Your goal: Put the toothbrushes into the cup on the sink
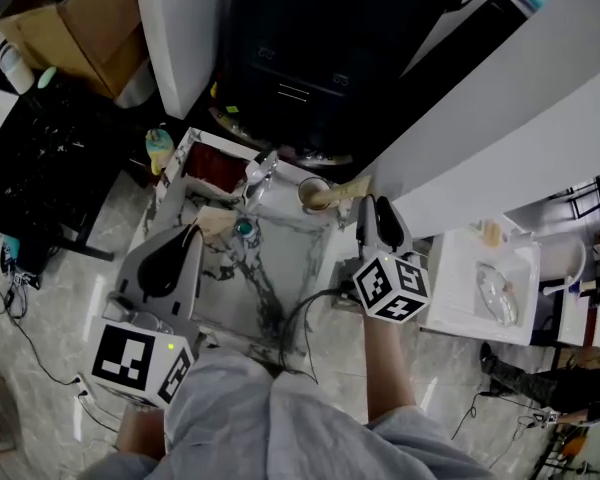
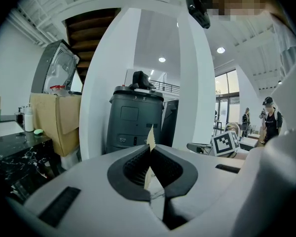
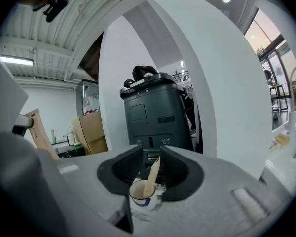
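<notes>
toothbrush (image 3: 151, 180) stands in cup (image 3: 143, 201), top leaning right.

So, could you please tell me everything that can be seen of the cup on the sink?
The cup is small and round, white with a dark rim line and a bluish mark on its side. It looks ceramic or enamelled. It stands upright on the far rim of the sink, right of the faucet. One pale wooden toothbrush leans inside it and sticks out above the rim. The right gripper has open jaws that frame the cup without touching it.
</notes>
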`<state>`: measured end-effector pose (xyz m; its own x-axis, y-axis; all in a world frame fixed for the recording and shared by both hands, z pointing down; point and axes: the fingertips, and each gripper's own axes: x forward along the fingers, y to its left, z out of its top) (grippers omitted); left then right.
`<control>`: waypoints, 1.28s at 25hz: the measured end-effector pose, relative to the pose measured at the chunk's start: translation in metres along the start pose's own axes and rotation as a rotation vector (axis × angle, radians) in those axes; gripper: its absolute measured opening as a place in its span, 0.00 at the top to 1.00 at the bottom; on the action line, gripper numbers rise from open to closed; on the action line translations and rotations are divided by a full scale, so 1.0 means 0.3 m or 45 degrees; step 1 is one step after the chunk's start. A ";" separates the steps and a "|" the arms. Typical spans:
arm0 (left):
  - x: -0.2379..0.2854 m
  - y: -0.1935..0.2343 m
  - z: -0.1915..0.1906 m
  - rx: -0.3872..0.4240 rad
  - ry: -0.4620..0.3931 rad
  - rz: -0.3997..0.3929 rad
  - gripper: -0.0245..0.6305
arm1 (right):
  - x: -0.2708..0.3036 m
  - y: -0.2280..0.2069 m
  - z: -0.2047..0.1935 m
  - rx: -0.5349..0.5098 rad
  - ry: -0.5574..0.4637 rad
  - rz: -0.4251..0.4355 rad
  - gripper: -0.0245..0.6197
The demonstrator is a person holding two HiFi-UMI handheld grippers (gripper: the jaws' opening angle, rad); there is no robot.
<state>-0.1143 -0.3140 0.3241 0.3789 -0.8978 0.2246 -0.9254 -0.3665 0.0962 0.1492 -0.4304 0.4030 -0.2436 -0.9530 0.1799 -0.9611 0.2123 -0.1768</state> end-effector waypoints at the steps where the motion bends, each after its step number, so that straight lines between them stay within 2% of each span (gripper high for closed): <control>1: 0.002 -0.005 0.002 0.005 -0.002 -0.016 0.96 | -0.019 0.005 0.017 -0.019 -0.017 -0.003 0.80; 4: 0.004 -0.019 0.007 0.019 -0.006 -0.063 0.96 | -0.082 0.030 0.068 -0.069 -0.069 -0.004 0.80; 9: 0.004 -0.044 0.019 0.042 -0.018 -0.143 0.96 | -0.194 0.059 0.136 -0.020 -0.151 -0.010 0.90; 12: 0.003 -0.055 0.027 0.052 -0.027 -0.188 0.96 | -0.269 0.088 0.156 -0.007 -0.181 -0.017 0.90; 14: 0.002 -0.060 0.033 0.055 -0.036 -0.216 0.96 | -0.314 0.104 0.165 -0.007 -0.197 -0.033 0.94; 32: -0.011 -0.116 0.041 0.072 -0.060 -0.382 0.96 | -0.552 0.187 0.169 0.018 -0.233 -0.150 0.96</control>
<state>-0.0833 -0.3013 0.3079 0.6358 -0.7573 0.1490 -0.7716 -0.6286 0.0974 0.1421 -0.2714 0.3142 -0.1007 -0.9947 0.0221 -0.9793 0.0952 -0.1789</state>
